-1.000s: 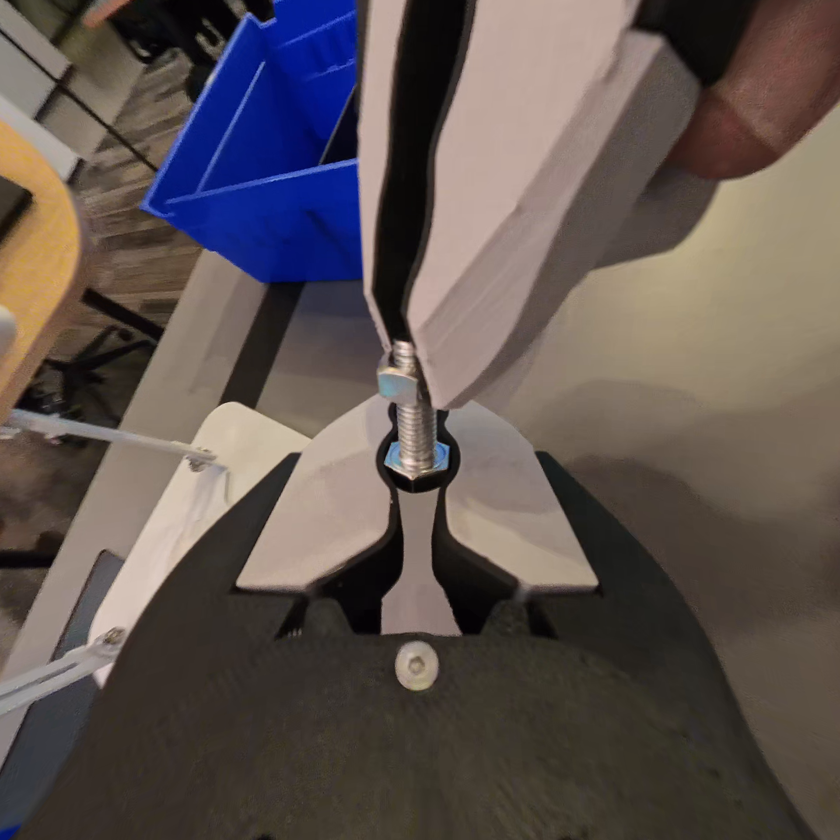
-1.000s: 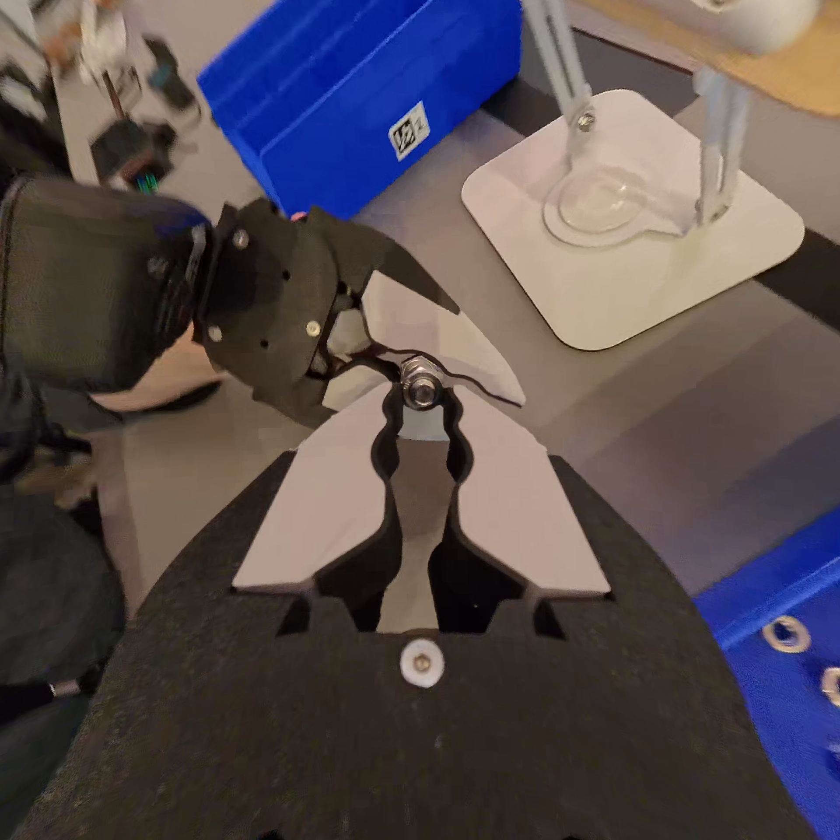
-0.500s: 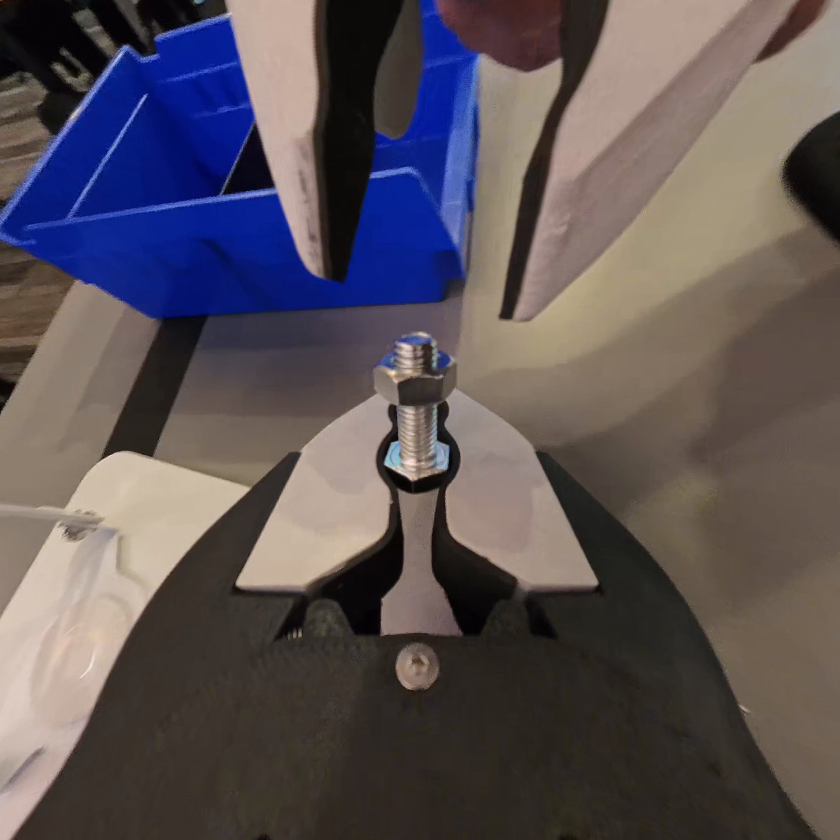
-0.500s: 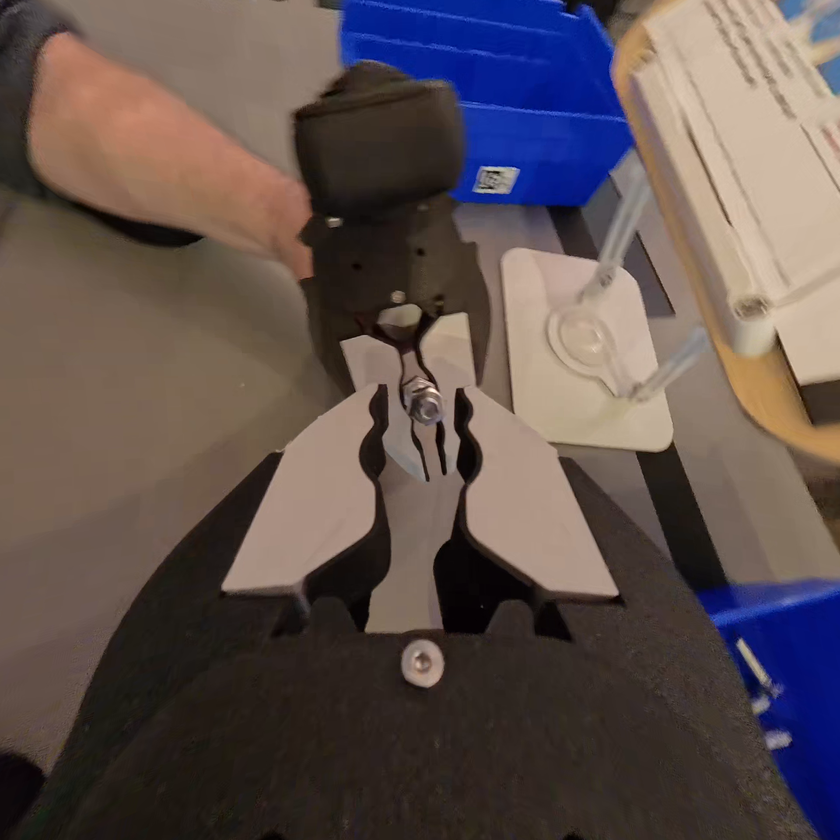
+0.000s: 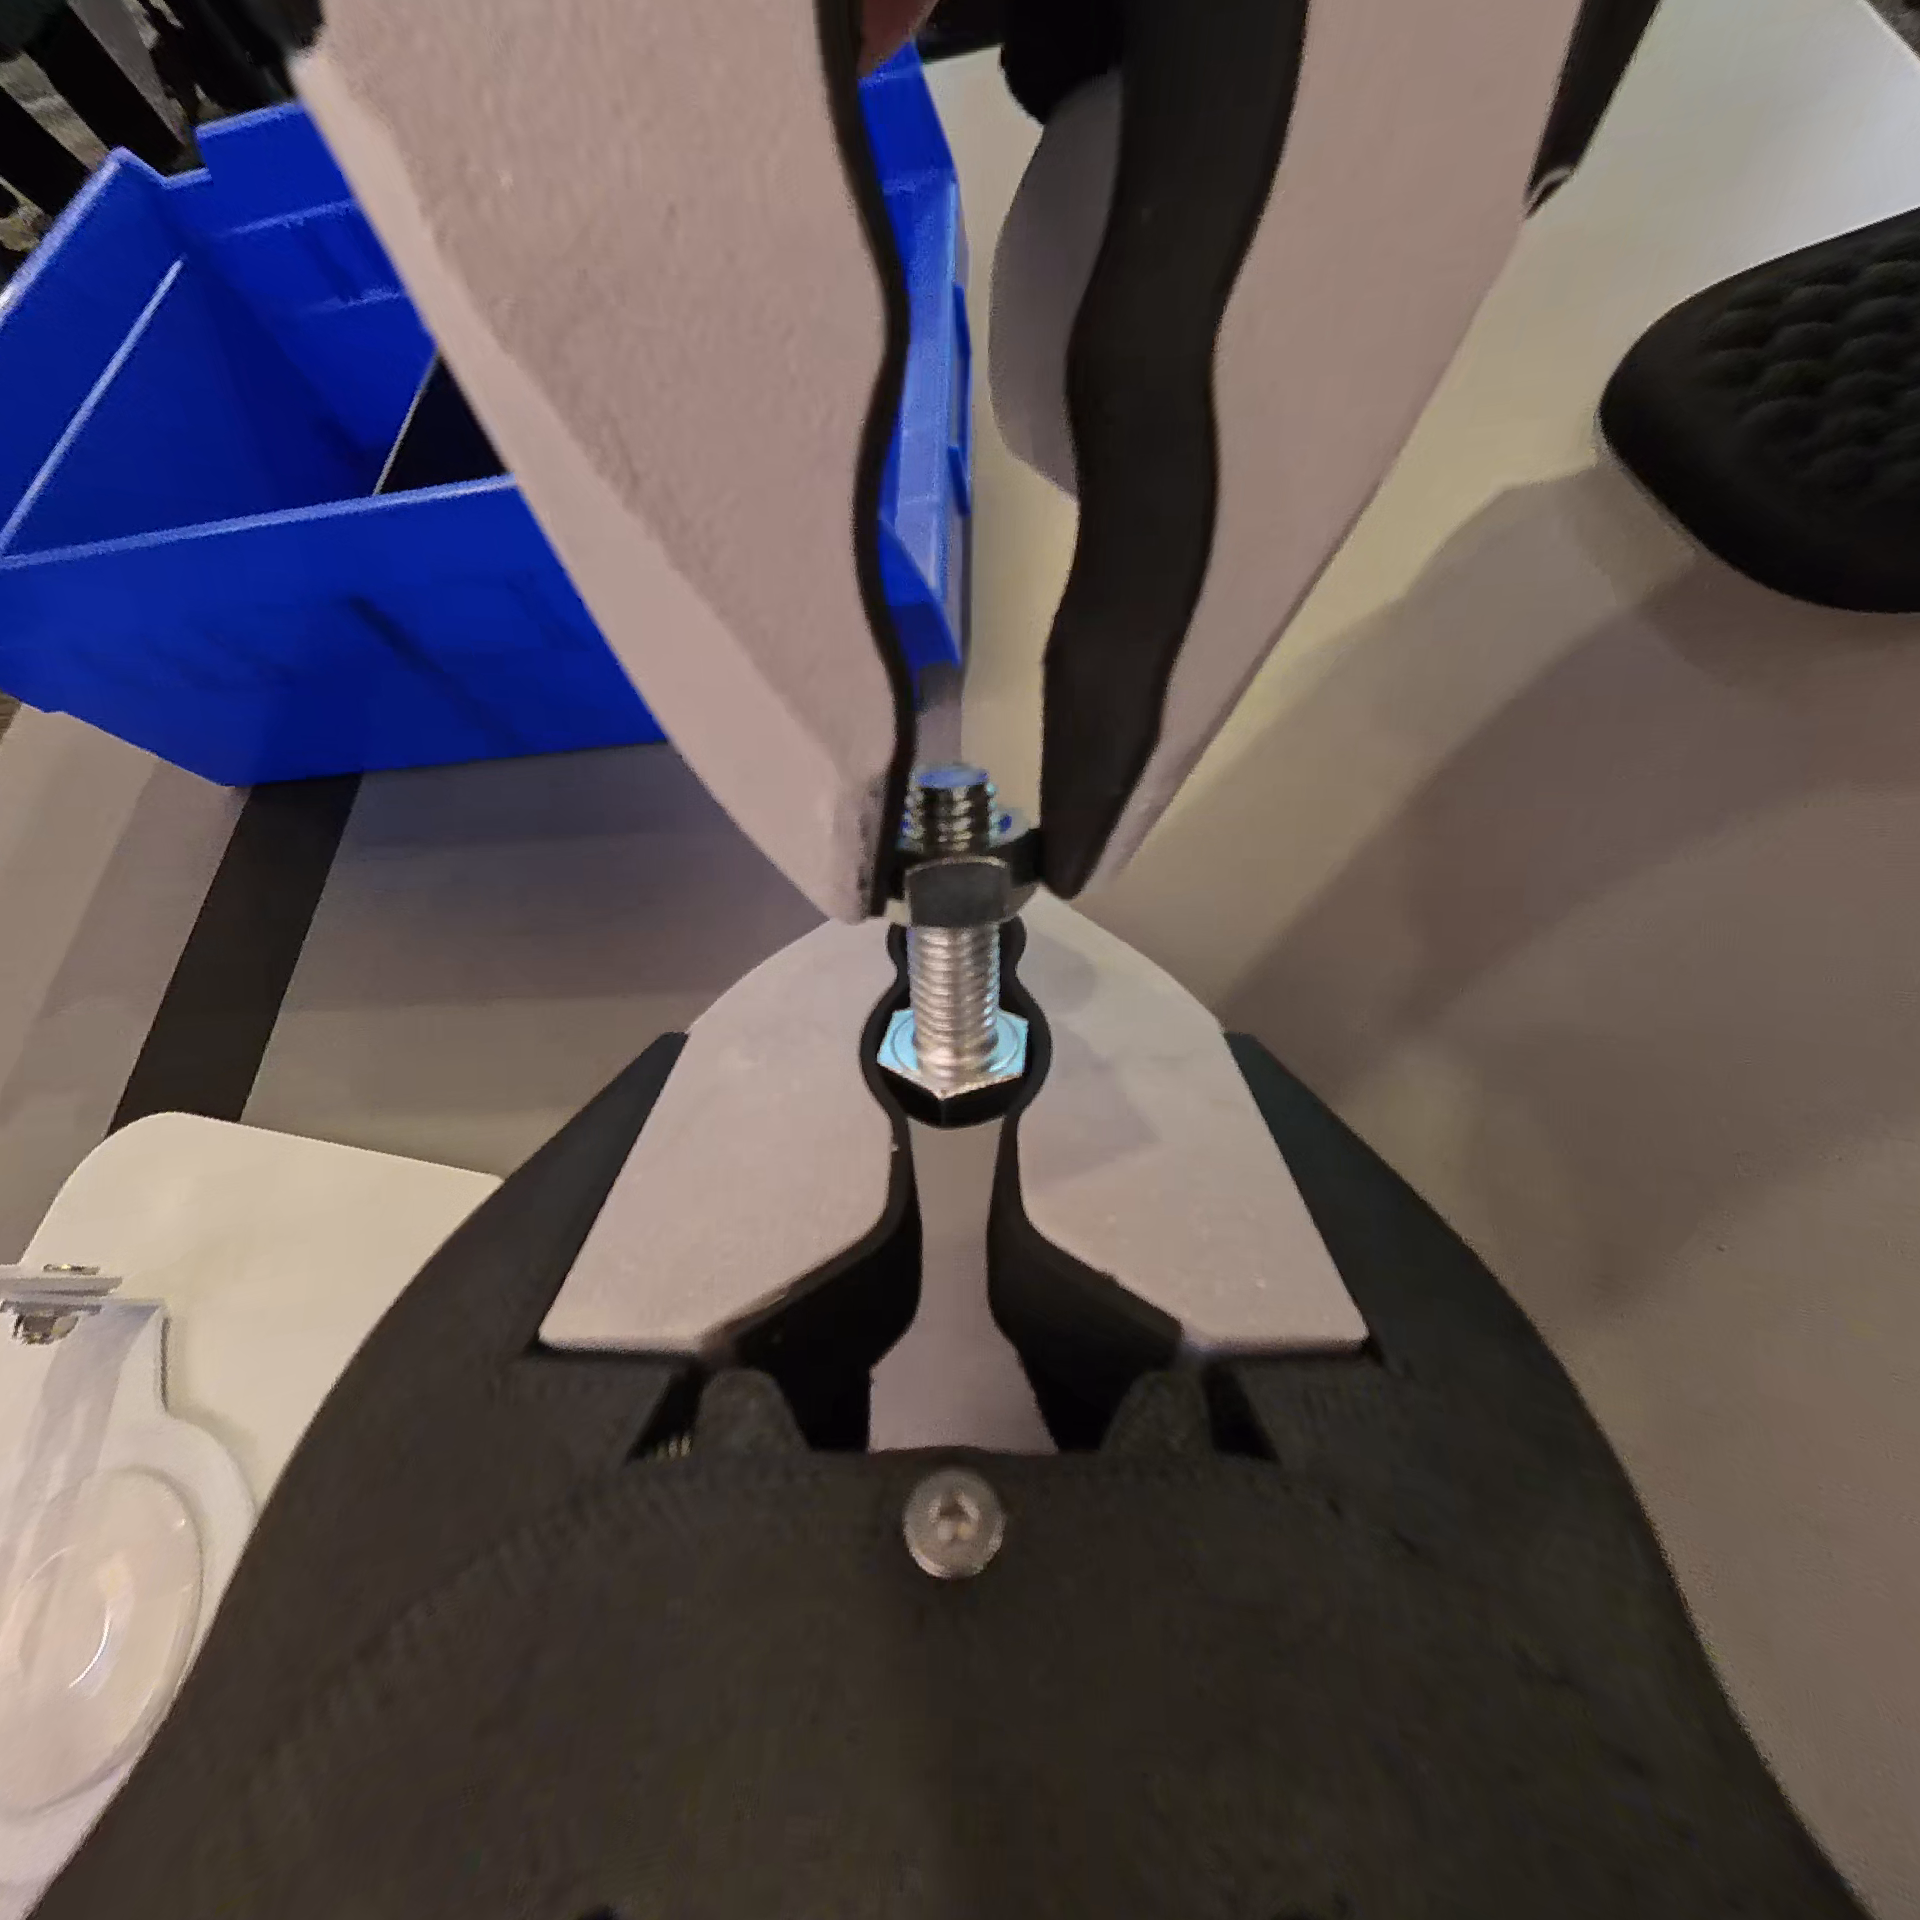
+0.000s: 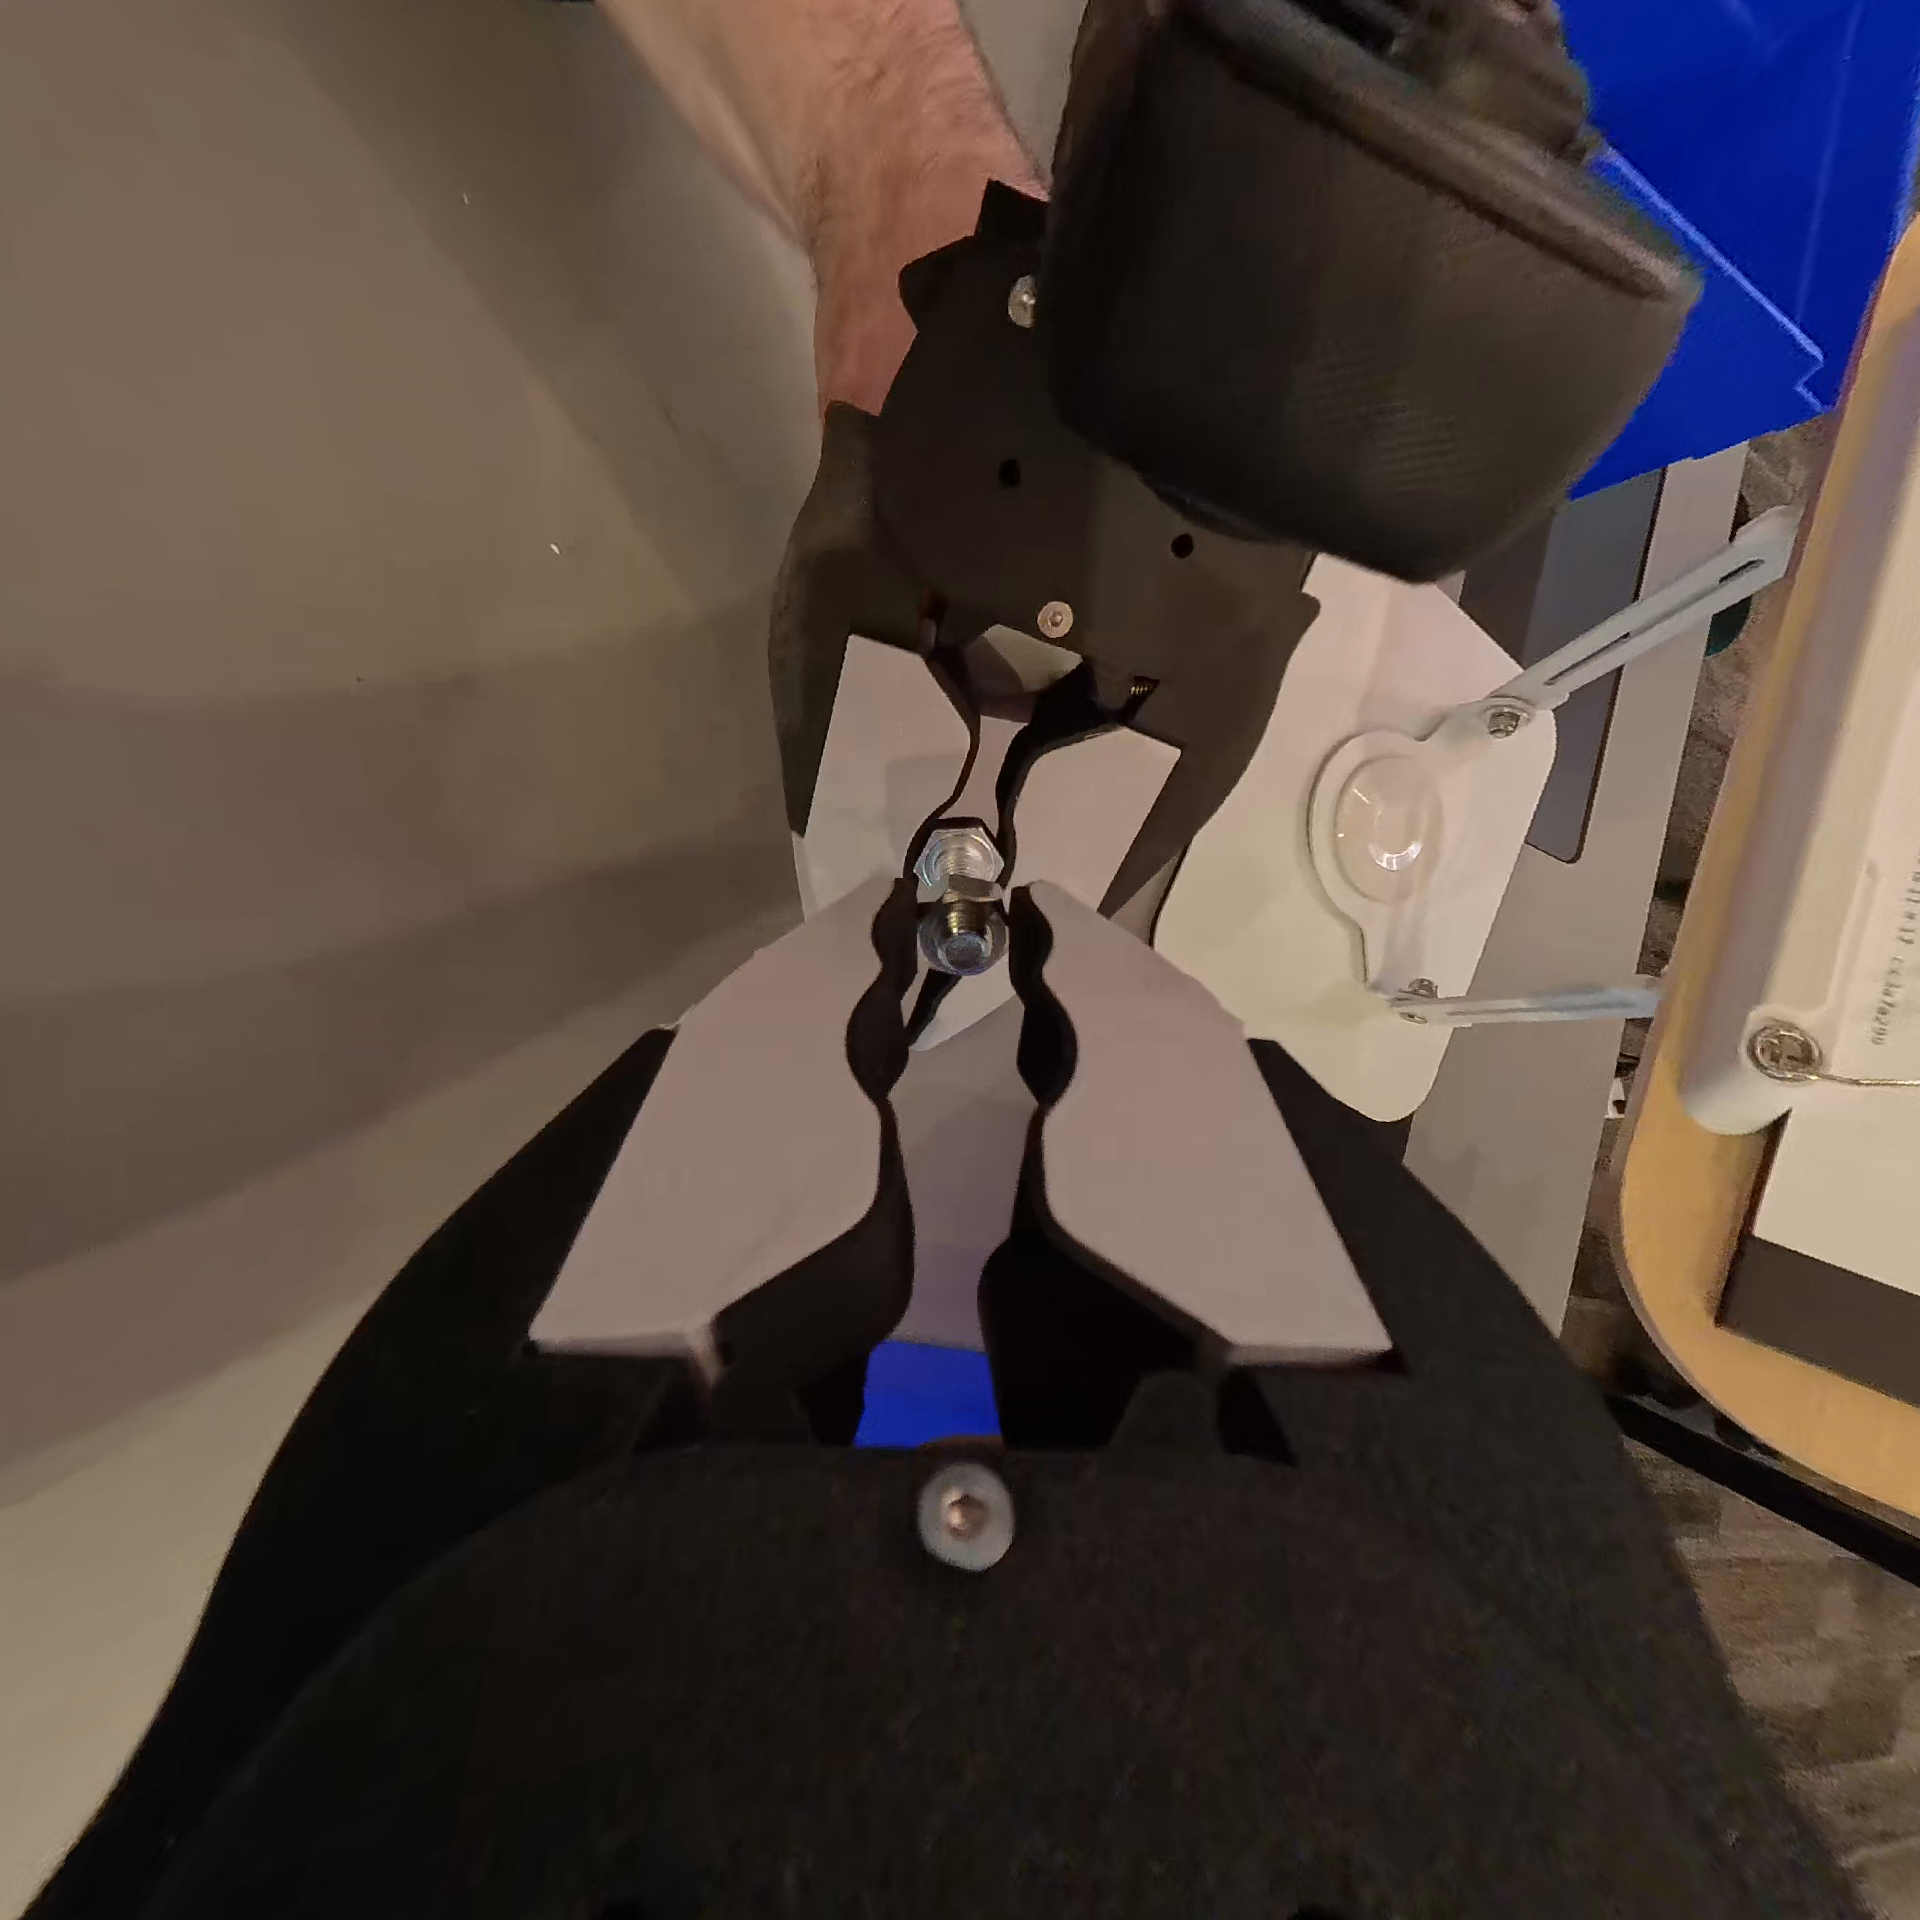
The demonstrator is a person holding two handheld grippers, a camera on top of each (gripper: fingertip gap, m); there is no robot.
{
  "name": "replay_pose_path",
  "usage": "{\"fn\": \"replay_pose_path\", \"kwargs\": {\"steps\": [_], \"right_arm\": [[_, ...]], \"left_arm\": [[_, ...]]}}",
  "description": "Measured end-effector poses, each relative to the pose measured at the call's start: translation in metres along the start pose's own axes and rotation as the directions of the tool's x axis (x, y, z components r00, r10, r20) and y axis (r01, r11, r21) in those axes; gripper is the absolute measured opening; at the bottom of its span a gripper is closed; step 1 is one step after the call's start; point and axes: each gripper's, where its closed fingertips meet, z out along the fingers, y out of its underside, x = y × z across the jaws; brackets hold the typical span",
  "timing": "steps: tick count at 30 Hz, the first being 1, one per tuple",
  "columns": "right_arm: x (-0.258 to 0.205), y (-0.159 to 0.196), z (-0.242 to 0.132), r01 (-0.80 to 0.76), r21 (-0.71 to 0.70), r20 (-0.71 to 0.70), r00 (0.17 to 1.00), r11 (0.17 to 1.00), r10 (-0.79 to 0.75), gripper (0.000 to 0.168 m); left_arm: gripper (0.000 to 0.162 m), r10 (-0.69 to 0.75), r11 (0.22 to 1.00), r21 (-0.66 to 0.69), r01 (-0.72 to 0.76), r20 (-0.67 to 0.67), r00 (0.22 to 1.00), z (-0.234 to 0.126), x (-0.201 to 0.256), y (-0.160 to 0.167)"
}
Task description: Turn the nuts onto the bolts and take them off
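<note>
We work over a pale grey table, the largest thing in view, which runs under both tools. At its far edge in the left wrist view stands a blue bin with open compartments. Beside it lies a white base plate carrying a clear dome and two thin white struts, and in the right wrist view a wooden-edged board sits just beyond that plate. Our left gripper has its jaws drawn nearly together on the hex head of the bolt, so that the threaded shank stands out past the fingertips, up and away from the camera. Our right gripper comes at it from the opposite side, its jaws only a narrow way apart and pressed on the two flats of the nut. The nut sits near the free end of the bolt, with a few threads showing beyond it and a stretch of bare thread between it and the head. From the right wrist view we look almost straight down the bolt's end, the nut between our fingertips and the left gripper's fingers behind it, held by a bare forearm.
</note>
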Motion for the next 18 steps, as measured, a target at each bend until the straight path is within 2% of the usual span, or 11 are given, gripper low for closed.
{"fn": "replay_pose_path", "kwargs": {"steps": [5,12,15,18], "right_arm": [[0.004,0.005,0.002,-0.101,0.001,-0.006,0.995,0.995,0.101,0.016],[0.004,0.011,0.005,-0.380,0.040,0.010,0.925,0.924,0.380,0.016],[0.007,0.011,0.004,-0.544,0.083,0.032,0.839,0.835,0.543,0.016],[0.010,0.011,0.003,-0.715,0.145,0.089,0.698,0.684,0.711,0.016]], "left_arm": [[0.010,0.025,0.999,-0.022,-0.023,0.065,0.998,0.000,-0.009,0.003],[0.010,0.065,0.997,-0.059,-0.058,0.134,0.989,0.002,-0.015,0.008],[0.010,0.073,0.996,-0.061,-0.064,0.169,0.983,0.001,-0.019,0.007],[0.010,0.087,0.995,-0.065,-0.075,0.215,0.973,0.000,-0.024,0.006]]}}
